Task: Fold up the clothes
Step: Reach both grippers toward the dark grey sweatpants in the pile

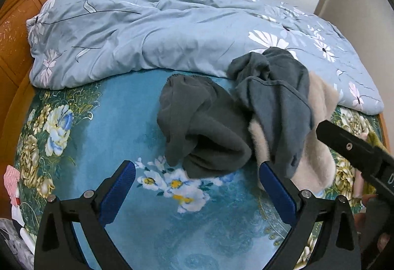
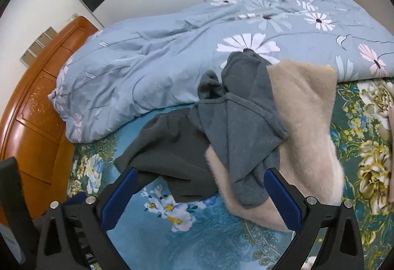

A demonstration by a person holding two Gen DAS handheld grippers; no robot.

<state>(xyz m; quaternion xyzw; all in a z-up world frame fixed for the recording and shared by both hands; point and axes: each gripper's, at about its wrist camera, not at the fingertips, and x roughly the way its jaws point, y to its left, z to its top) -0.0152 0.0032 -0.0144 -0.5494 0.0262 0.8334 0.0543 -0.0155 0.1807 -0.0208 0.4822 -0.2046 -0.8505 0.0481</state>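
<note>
A crumpled pile of clothes lies on the blue floral bedsheet (image 1: 103, 127). A dark grey garment (image 1: 204, 127) lies on the left, a slate grey-blue garment (image 1: 278, 102) is draped over a fuzzy beige garment (image 1: 317, 154). In the right wrist view they show as the dark grey (image 2: 170, 147), the grey-blue (image 2: 241, 129) and the beige (image 2: 307, 122). My left gripper (image 1: 197, 171) is open and empty, just short of the dark grey garment. My right gripper (image 2: 200, 179) is open and empty, its jaws either side of the pile's near edge.
A light blue flowered duvet (image 1: 147, 23) is bunched behind the clothes. An orange wooden headboard (image 1: 14, 36) runs along the left. More items lie at the bed's left edge (image 1: 13, 183) and right edge (image 2: 391, 147). The right gripper's body (image 1: 357, 154) shows at the left view's right side.
</note>
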